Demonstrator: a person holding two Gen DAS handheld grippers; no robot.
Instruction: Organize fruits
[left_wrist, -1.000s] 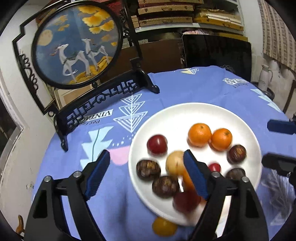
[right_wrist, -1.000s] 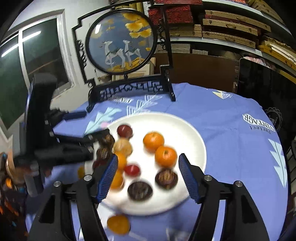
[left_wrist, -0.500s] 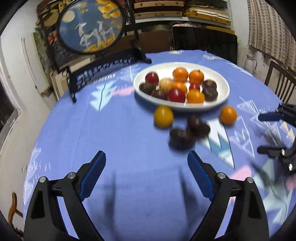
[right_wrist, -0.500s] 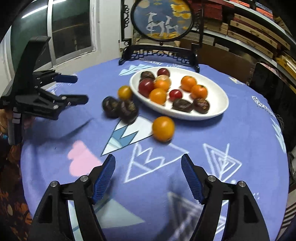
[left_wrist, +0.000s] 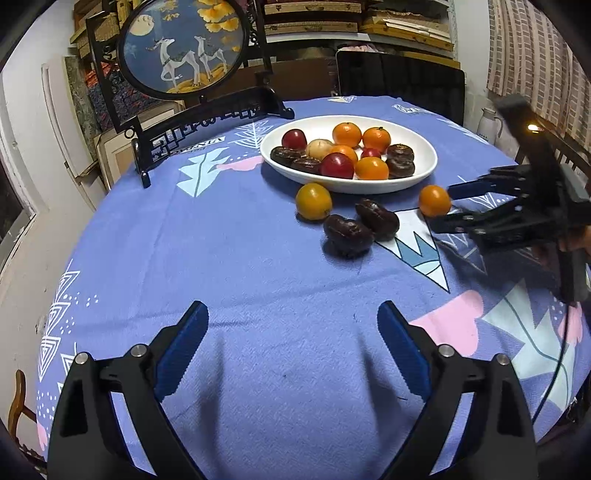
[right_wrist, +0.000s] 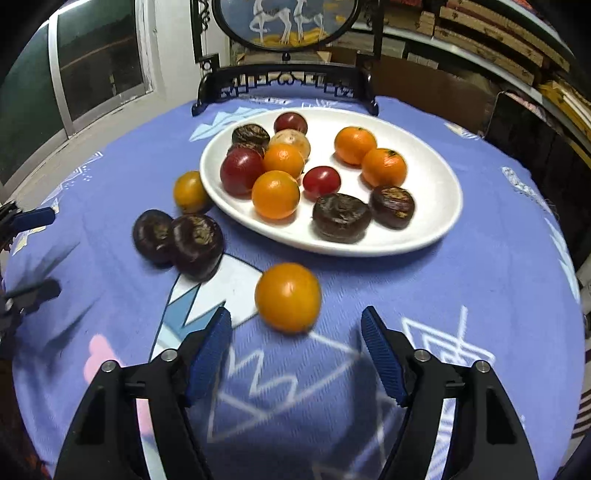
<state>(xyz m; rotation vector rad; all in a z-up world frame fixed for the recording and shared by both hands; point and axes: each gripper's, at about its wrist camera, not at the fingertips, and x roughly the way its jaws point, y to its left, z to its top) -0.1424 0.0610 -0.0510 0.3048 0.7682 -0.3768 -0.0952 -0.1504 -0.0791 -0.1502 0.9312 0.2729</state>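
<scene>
right gripper (right_wrist: 295, 332) jaws closing, nothing between them yet; loose orange (right_wrist: 288, 297) on the cloth just ahead. left gripper (left_wrist: 291, 347) opening wide, empty, well back. step: pick strays for the plate (right_wrist: 436, 229). next: advance to straddle the orange, probably lower too; view's blurred.

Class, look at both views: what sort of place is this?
Probably a home room used for storage: a round table with a cloth, a plate of fruit, a chair, and shelves stacked with boxes.
</scene>
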